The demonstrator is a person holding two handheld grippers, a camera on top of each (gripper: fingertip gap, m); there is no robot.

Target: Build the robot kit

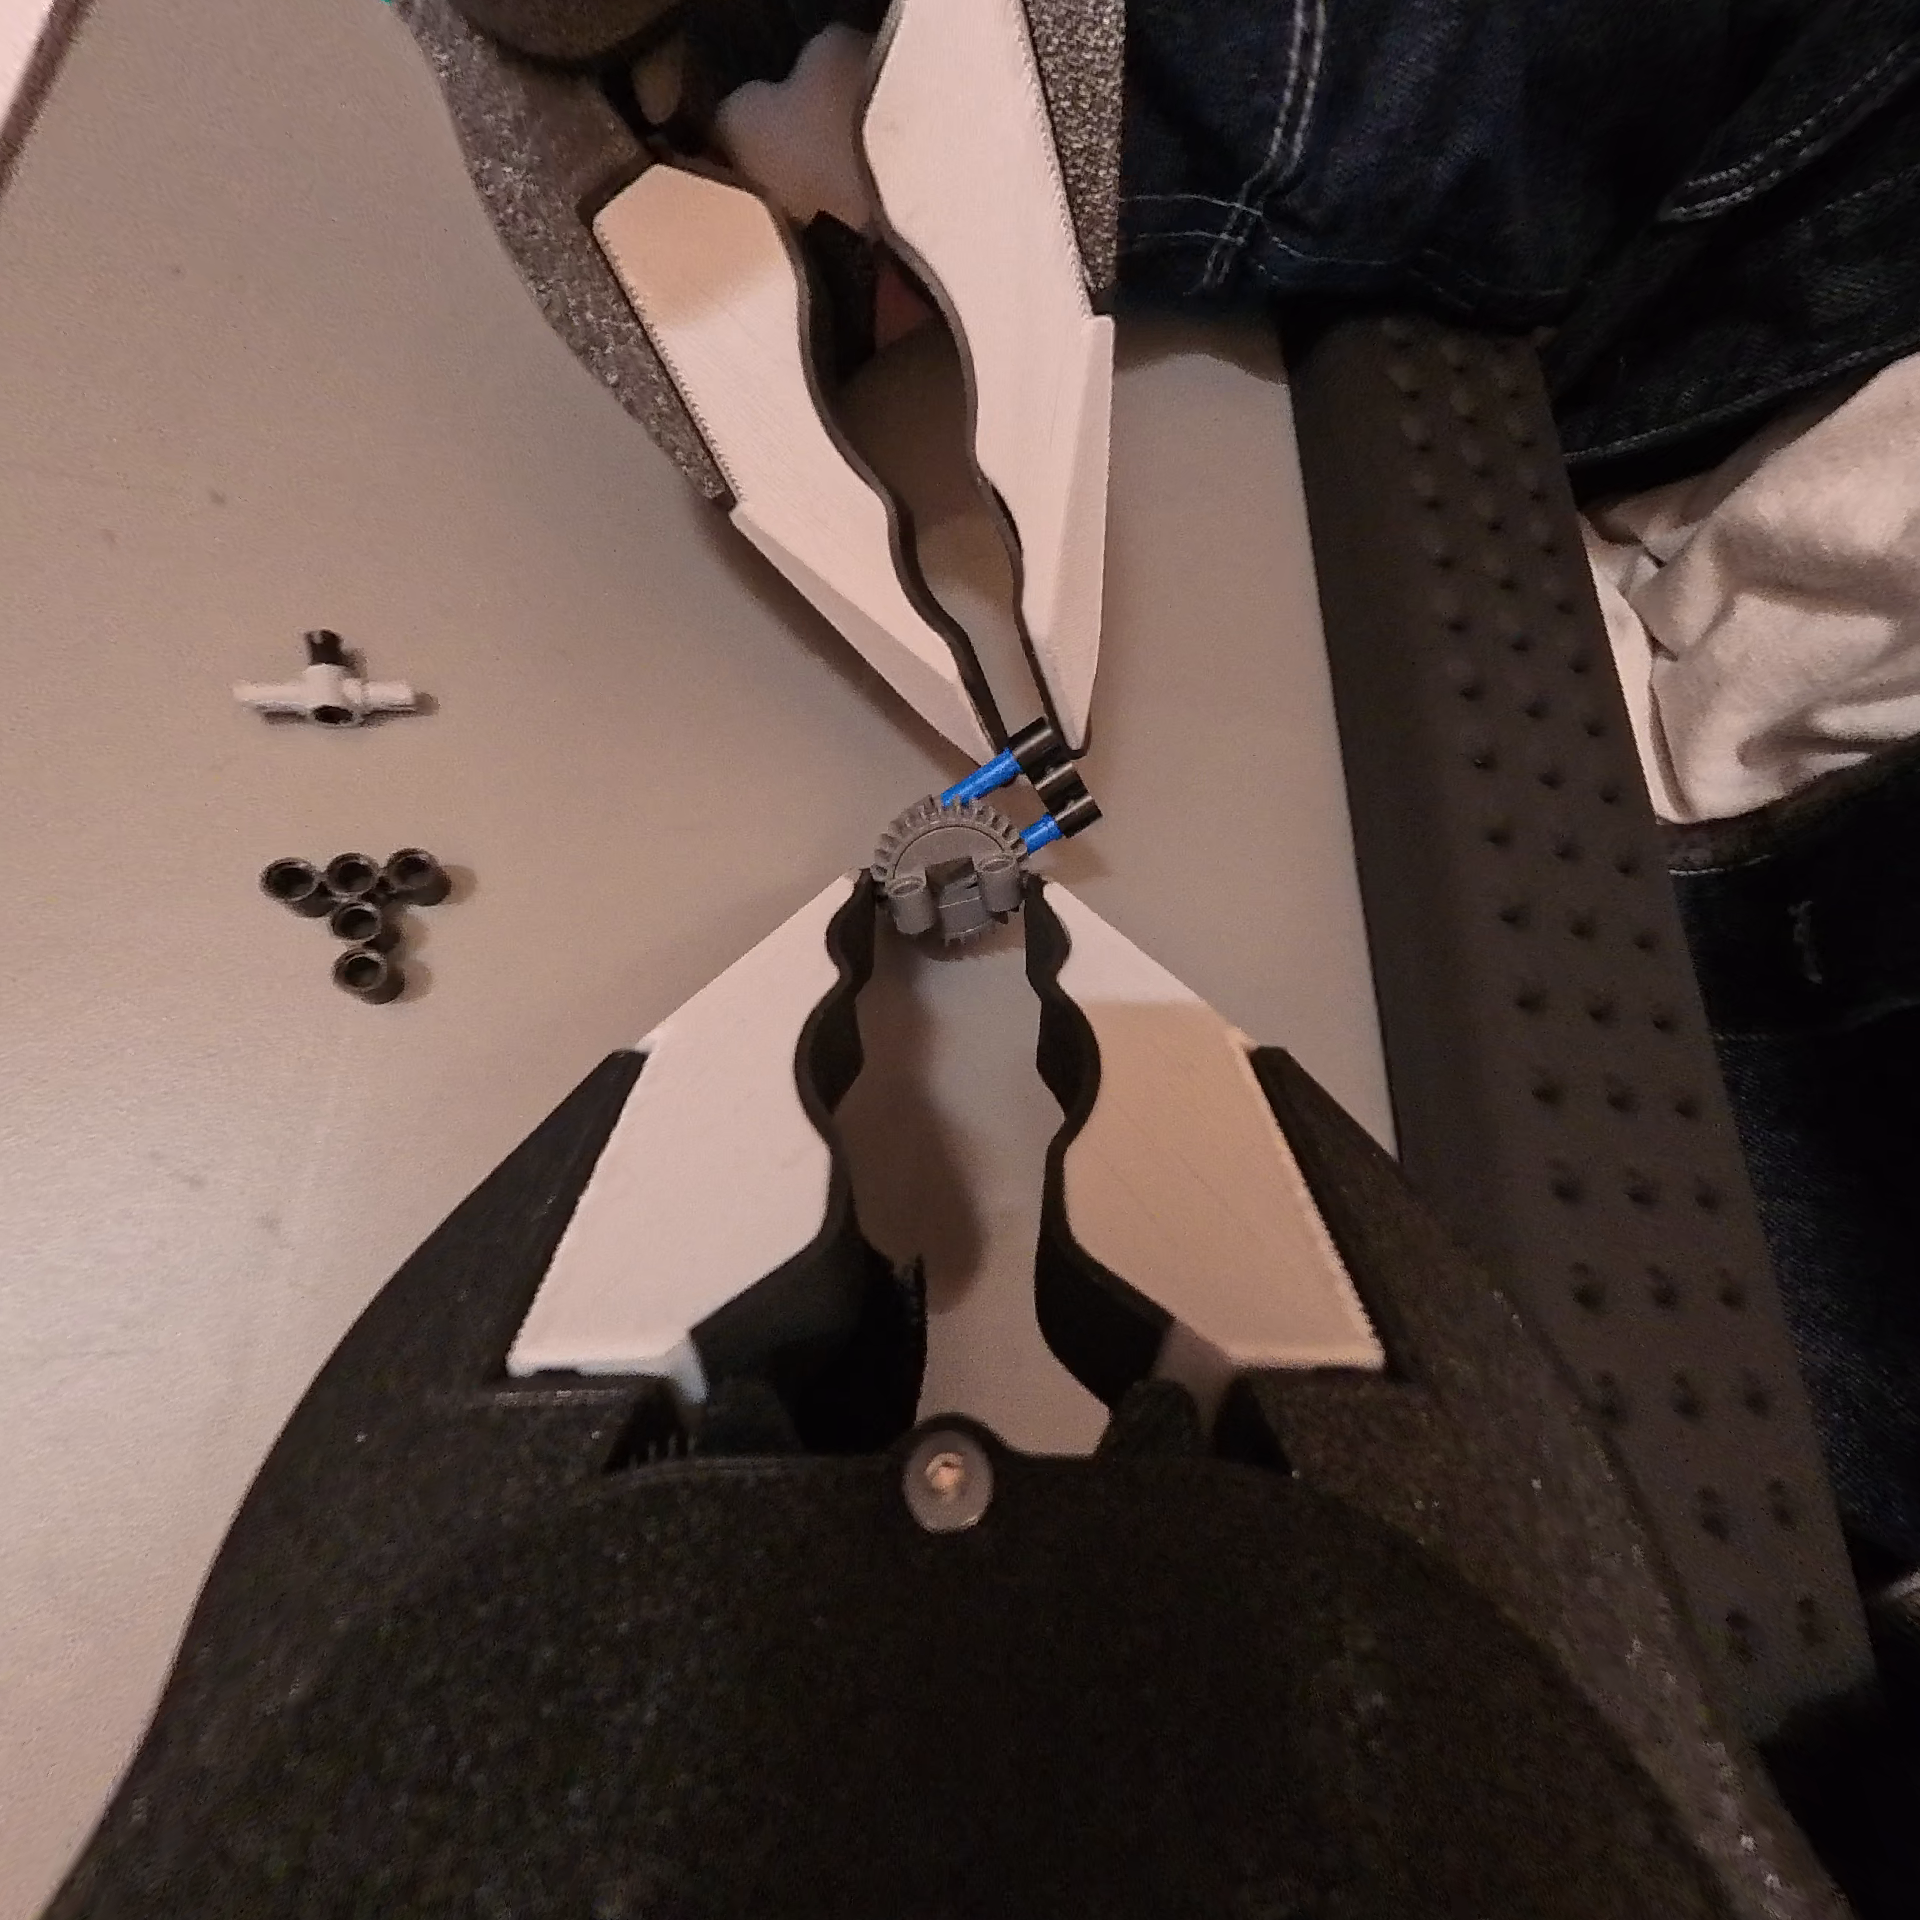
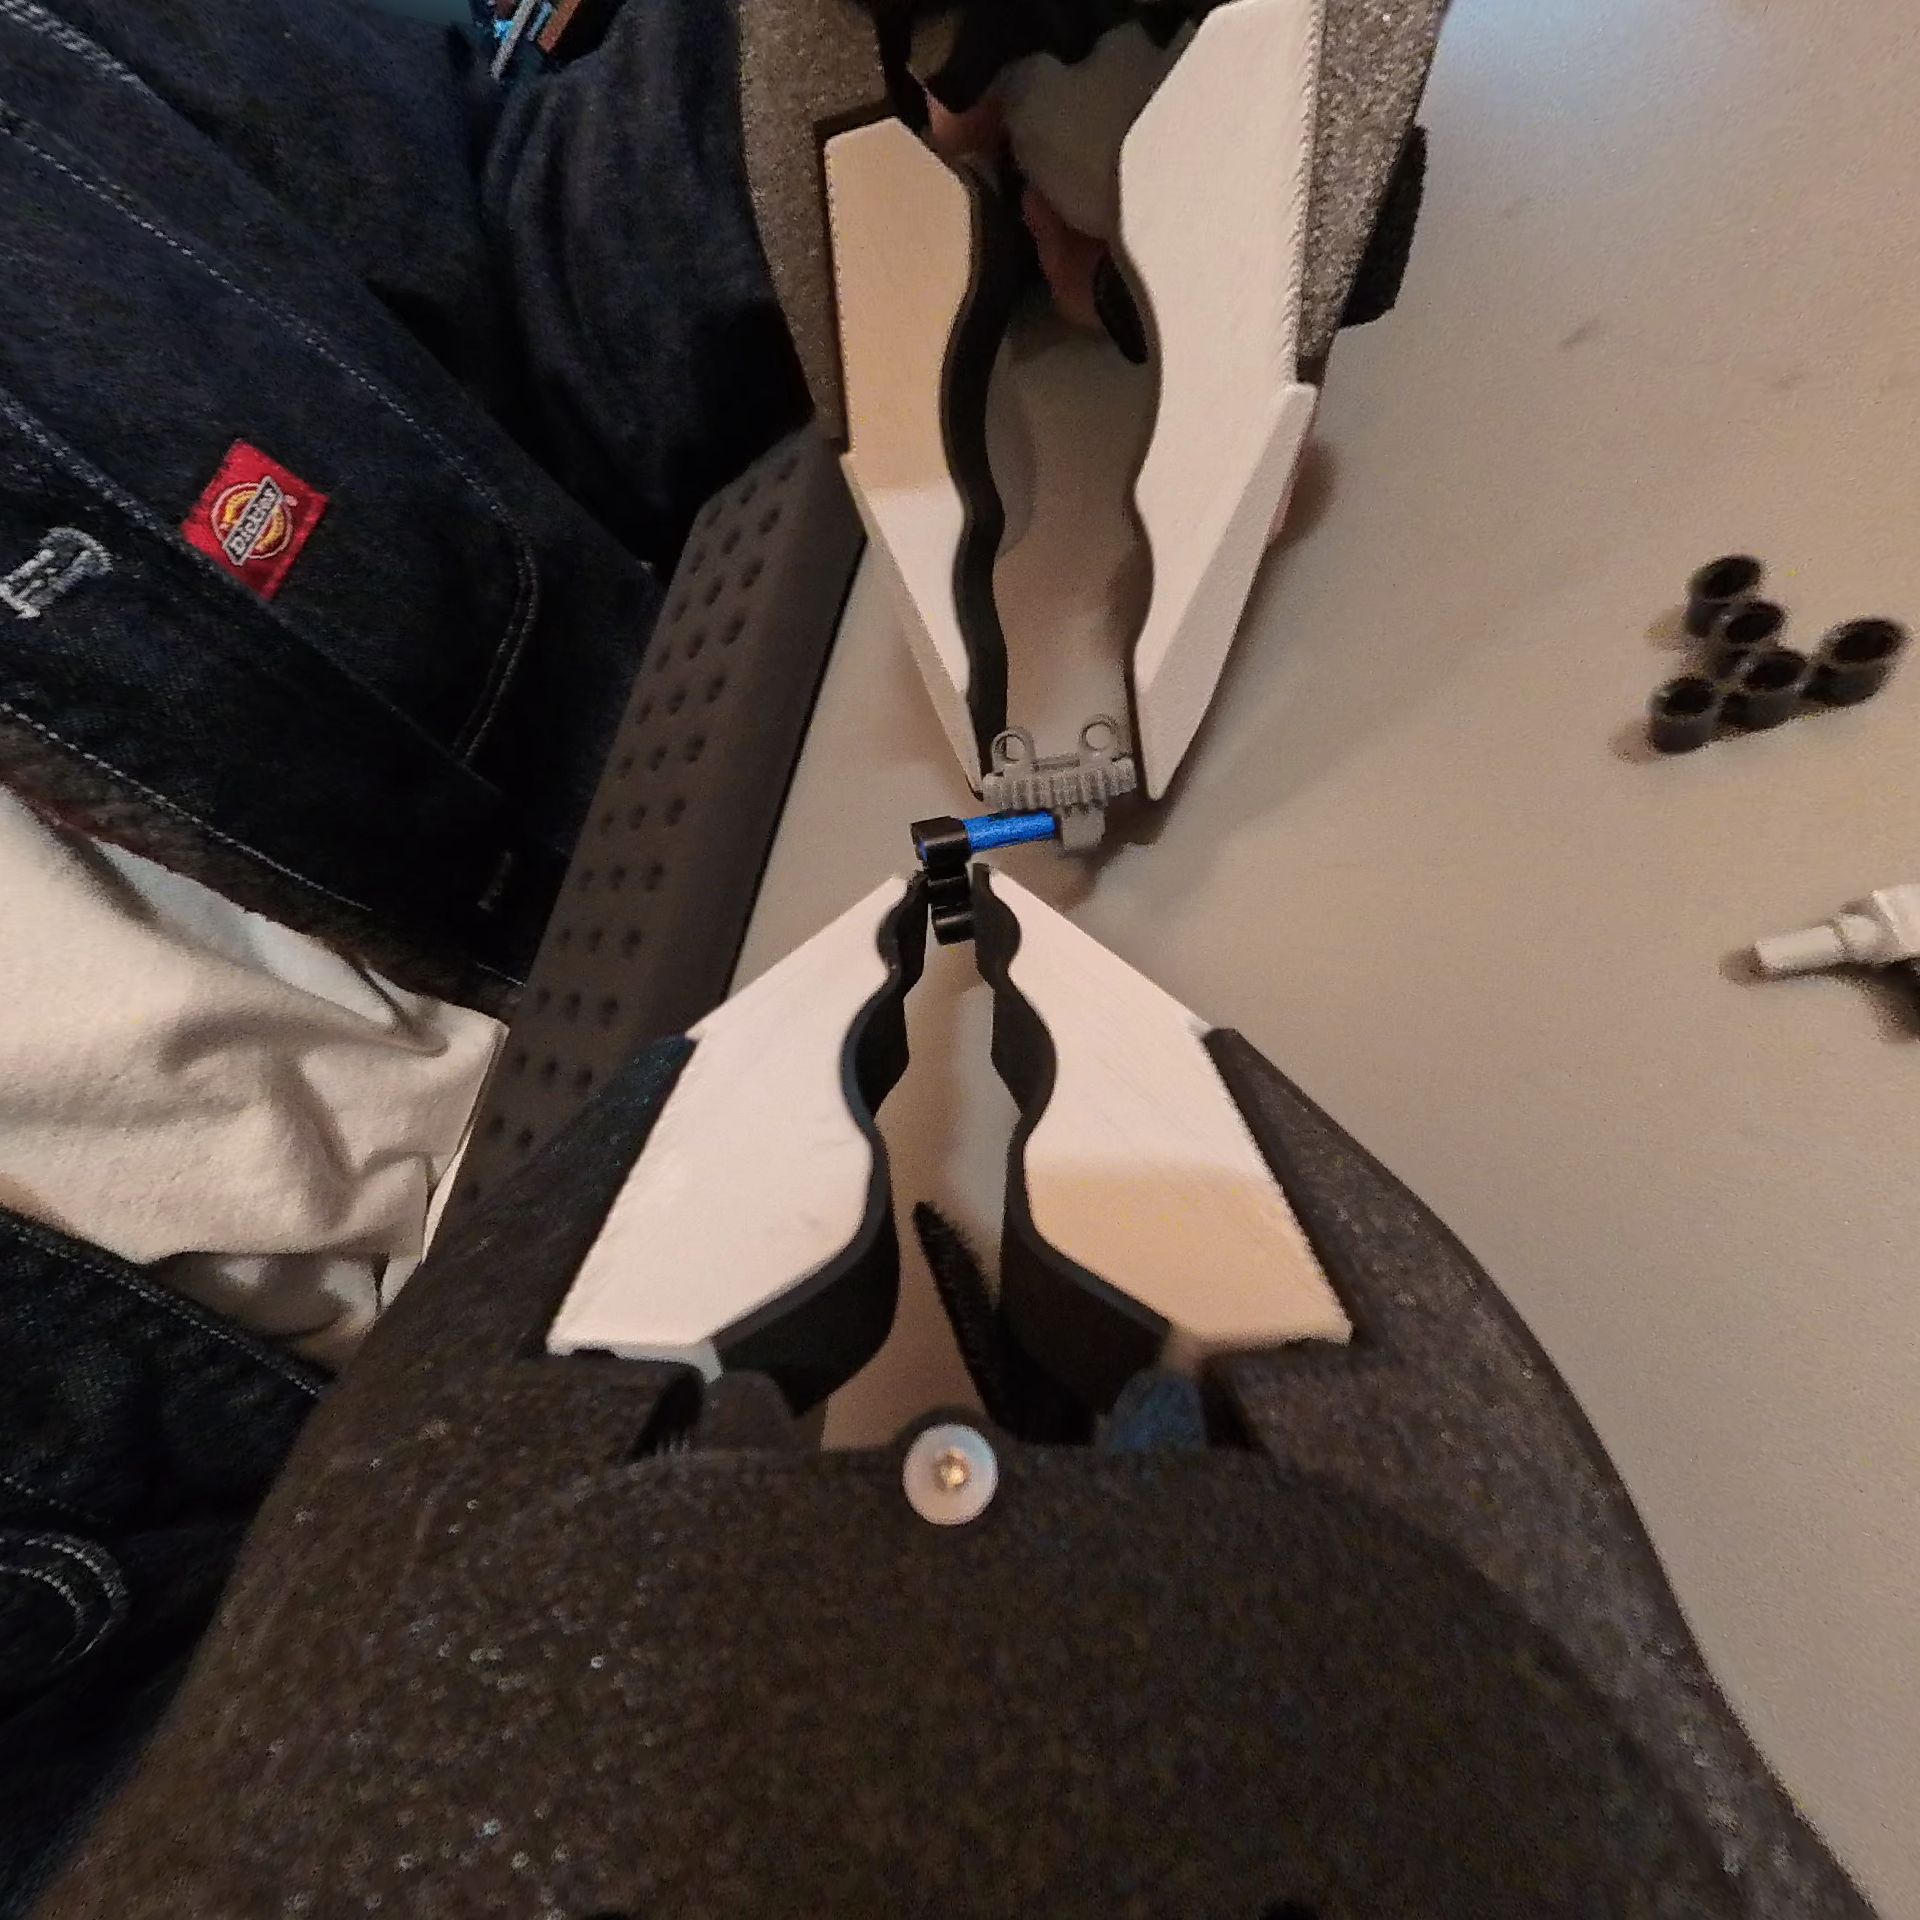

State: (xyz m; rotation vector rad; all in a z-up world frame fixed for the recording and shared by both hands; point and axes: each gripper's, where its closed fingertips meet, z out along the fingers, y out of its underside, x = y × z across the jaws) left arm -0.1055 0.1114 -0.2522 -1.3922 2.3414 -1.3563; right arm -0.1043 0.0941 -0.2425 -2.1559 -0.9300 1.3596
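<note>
My left gripper (image 1: 951,894) is shut on a grey half-gear piece (image 1: 948,868), held above the table. My right gripper (image 2: 948,904) is shut on a short black beam (image 2: 945,894) that carries two blue pins (image 2: 1006,831). The two grippers face each other tip to tip. The blue pins touch the grey gear piece (image 2: 1060,781). In the left wrist view the right gripper (image 1: 1029,743) comes in from above, holding the black beam (image 1: 1058,774) with its blue pins (image 1: 982,781). In the right wrist view the left gripper (image 2: 1060,774) shows at the top.
A black T-shaped beam (image 1: 358,902) and a white cross-shaped connector (image 1: 327,694) lie on the grey table (image 1: 312,1195); both show at the right of the right wrist view (image 2: 1766,670) (image 2: 1849,935). A black perforated strip (image 1: 1538,935) runs along the table edge beside a person's jeans (image 2: 260,364). The grippers are tip to tip, or close to it.
</note>
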